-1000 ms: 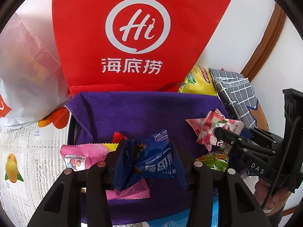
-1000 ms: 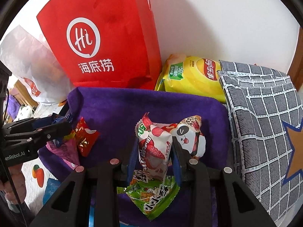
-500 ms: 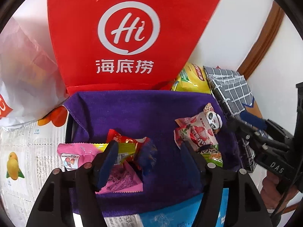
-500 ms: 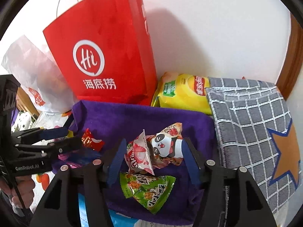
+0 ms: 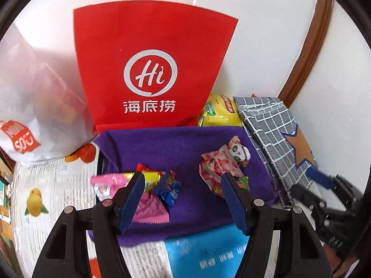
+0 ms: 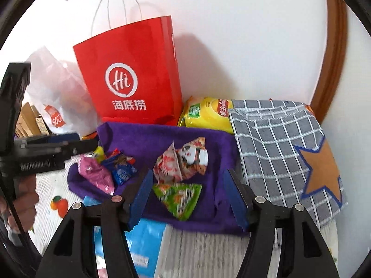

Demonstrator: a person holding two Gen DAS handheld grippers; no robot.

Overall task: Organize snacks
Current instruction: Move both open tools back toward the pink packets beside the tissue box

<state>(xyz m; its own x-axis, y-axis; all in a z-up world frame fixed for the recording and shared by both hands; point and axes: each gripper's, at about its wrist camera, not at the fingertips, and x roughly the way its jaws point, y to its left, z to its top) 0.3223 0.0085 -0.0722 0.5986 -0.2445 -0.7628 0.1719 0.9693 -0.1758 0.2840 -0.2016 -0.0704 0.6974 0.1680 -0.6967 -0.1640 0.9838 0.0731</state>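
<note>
Blue-padded left gripper [image 5: 182, 180] wide open, empty, above purple cloth [image 5: 185, 146]; blue cookie packet [image 5: 169, 188] lies between its fingers nearer the left one, long axis diagonal. Right gripper [image 6: 189, 177] also spread, empty; green packet [image 6: 179, 197] lies flat between its fingers, tip toward camera.

white wall [image 6: 243, 34], brown wooden trim [image 6: 334, 53]
</note>
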